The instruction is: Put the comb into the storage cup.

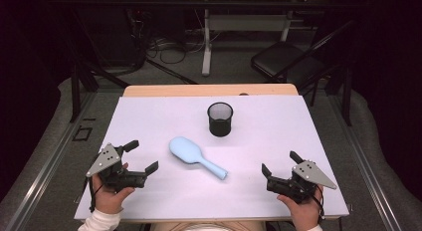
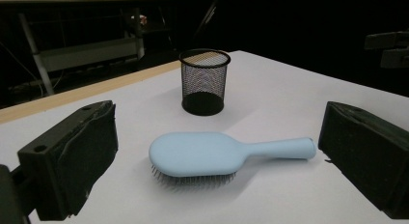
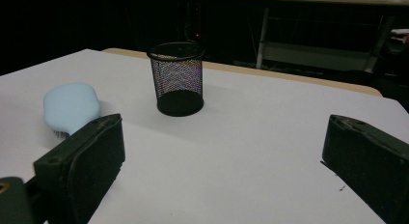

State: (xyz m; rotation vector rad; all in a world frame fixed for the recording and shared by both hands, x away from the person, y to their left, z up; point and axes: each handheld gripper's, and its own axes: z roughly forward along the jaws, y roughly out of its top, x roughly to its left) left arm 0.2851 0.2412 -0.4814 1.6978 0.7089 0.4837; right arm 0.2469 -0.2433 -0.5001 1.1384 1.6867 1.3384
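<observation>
No readable text, label, brand or number — nothing legible on any surface.

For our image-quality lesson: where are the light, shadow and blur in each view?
High view: table evenly lit, surroundings dark. Left gripper view: brush sharp, faint shadow beneath, near jaws soft. Right gripper view: cup casts a faint shadow; background almost black.

The brush (image 2: 202, 154) is showing smooth, matt pale-blue plastic with fine bristles underneath. The cup (image 2: 204, 81) beyond it is looking like black wire mesh. The table (image 1: 278, 136) is showing a matt white top, with a wood edge along its far side.
</observation>
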